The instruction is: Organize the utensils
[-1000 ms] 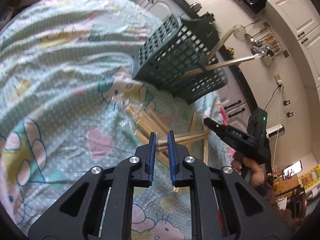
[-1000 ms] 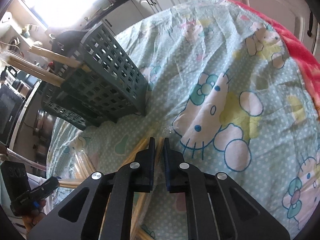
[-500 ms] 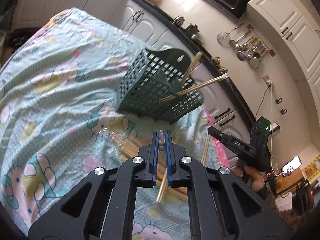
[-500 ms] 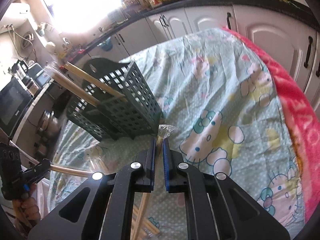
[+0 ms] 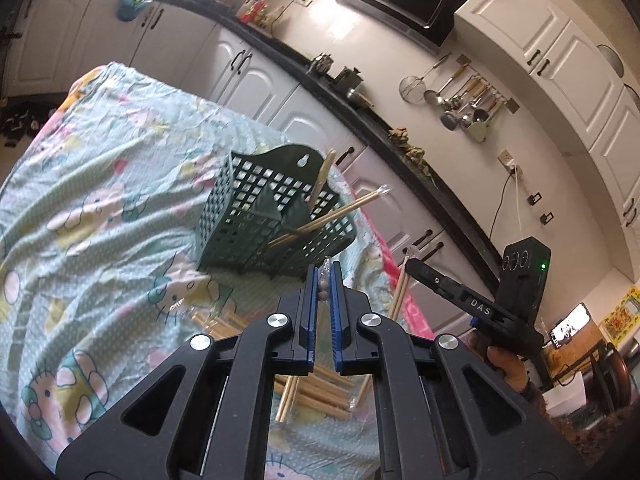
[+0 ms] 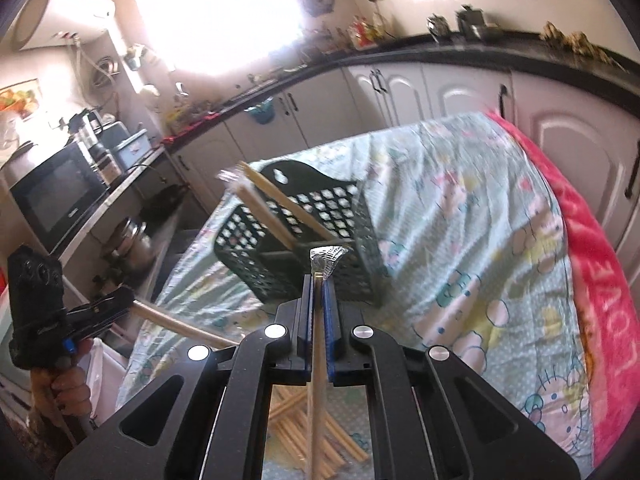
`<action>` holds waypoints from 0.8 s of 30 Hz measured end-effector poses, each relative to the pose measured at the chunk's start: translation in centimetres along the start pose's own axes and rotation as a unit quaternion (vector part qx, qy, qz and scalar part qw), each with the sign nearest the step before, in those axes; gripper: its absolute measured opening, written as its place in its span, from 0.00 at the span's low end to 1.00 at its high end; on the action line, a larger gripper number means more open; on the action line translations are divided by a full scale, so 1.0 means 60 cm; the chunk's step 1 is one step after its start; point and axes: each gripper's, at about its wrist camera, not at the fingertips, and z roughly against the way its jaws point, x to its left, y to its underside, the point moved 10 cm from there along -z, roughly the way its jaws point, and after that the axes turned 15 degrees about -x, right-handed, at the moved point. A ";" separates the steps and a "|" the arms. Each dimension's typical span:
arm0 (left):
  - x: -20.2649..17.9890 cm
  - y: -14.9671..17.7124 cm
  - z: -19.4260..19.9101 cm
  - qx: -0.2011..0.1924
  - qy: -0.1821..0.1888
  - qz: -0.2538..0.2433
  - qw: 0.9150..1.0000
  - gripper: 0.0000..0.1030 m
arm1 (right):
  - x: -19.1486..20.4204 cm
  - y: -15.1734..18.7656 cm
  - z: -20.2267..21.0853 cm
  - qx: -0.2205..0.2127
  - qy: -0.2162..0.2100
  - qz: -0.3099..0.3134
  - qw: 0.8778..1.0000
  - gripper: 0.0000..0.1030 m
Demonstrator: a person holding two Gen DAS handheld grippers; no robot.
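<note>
A dark green slatted utensil basket stands on the cartoon-print cloth with two wrapped chopstick pairs leaning out of it. My left gripper is shut on a wrapped chopstick pair, held above the cloth just short of the basket. My right gripper is shut on another wrapped chopstick pair, its plastic tip pointing at the basket. Several more wrapped chopsticks lie in a loose pile on the cloth below both grippers.
The cloth-covered table ends near white cabinets and a black counter. A pink towel lines the table's right edge. The right gripper shows at right in the left wrist view, the left gripper at left in the right wrist view.
Both grippers closed on a chopstick pair from the pile and lifted it up off the cloth, rising and tilting toward the basket.
</note>
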 end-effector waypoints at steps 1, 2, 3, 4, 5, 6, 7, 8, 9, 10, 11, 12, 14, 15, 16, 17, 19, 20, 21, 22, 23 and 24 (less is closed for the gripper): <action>-0.004 -0.004 0.001 -0.003 0.002 -0.002 1.000 0.03 | 0.009 -0.005 0.002 -0.004 -0.004 0.005 1.000 0.05; -0.009 -0.009 0.003 -0.006 0.005 -0.005 1.000 0.03 | 0.014 -0.009 0.004 -0.006 -0.007 0.008 1.000 0.05; -0.013 -0.013 0.004 -0.008 0.007 -0.006 1.000 0.03 | 0.023 -0.014 0.006 -0.010 -0.012 0.012 1.000 0.05; -0.017 -0.018 0.005 -0.011 0.009 -0.008 1.000 0.03 | 0.030 -0.018 0.008 -0.012 -0.016 0.014 1.000 0.05; -0.023 -0.024 0.008 -0.016 0.013 -0.011 1.000 0.03 | 0.036 -0.022 0.010 -0.015 -0.019 0.017 1.000 0.05; -0.027 -0.029 0.010 -0.019 0.015 -0.013 1.000 0.03 | 0.044 -0.028 0.013 -0.019 -0.024 0.021 0.999 0.05; -0.031 -0.033 0.012 -0.023 0.017 -0.015 0.999 0.03 | 0.048 -0.031 0.013 -0.021 -0.026 0.022 0.999 0.05; -0.035 -0.039 0.014 -0.027 0.019 -0.017 0.999 0.03 | 0.053 -0.034 0.014 -0.023 -0.029 0.024 0.999 0.05; -0.040 -0.045 0.017 -0.031 0.022 -0.019 0.999 0.03 | 0.059 -0.039 0.016 -0.026 -0.032 0.027 0.999 0.05; -0.044 -0.051 0.020 -0.035 0.024 -0.021 0.999 0.03 | 0.063 -0.042 0.017 -0.029 -0.035 0.028 0.999 0.05; -0.049 -0.058 0.023 -0.040 0.026 -0.023 0.999 0.03 | 0.068 -0.047 0.018 -0.031 -0.037 0.030 0.998 0.05; -0.052 -0.062 0.025 -0.043 0.028 -0.025 0.998 0.03 | 0.075 -0.051 0.019 -0.034 -0.041 0.033 0.998 0.05; -0.059 -0.072 0.030 -0.050 0.031 -0.029 0.998 0.03 | 0.083 -0.057 0.019 -0.038 -0.045 0.036 0.998 0.05; -0.063 -0.079 0.033 -0.055 0.032 -0.031 0.997 0.03 | 0.089 -0.062 0.020 -0.040 -0.049 0.038 0.997 0.05; -0.065 -0.084 0.036 -0.059 0.033 -0.033 0.997 0.03 | 0.095 -0.066 0.020 -0.042 -0.051 0.041 0.997 0.05; -0.068 -0.091 0.039 -0.064 0.035 -0.035 0.997 0.03 | 0.100 -0.070 0.021 -0.045 -0.053 0.043 0.997 0.05; -0.073 -0.108 0.047 -0.075 0.036 -0.038 0.996 0.03 | 0.113 -0.081 0.021 -0.050 -0.060 0.048 0.996 0.05; -0.076 -0.115 0.051 -0.080 0.037 -0.041 0.995 0.03 | 0.116 -0.084 0.021 -0.052 -0.062 0.050 0.995 0.05; -0.079 -0.126 0.056 -0.087 0.038 -0.044 0.995 0.03 | 0.123 -0.090 0.021 -0.055 -0.065 0.053 0.995 0.05; -0.081 -0.134 0.059 -0.092 0.038 -0.046 0.994 0.03 | 0.128 -0.096 0.021 -0.059 -0.069 0.056 0.994 0.05; -0.084 -0.143 0.063 -0.098 0.038 -0.048 0.993 0.03 | 0.133 -0.101 0.021 -0.061 -0.072 0.058 0.994 0.05; -0.087 -0.155 0.069 -0.106 0.037 -0.052 0.992 0.03 | 0.141 -0.109 0.022 -0.066 -0.076 0.061 0.993 0.05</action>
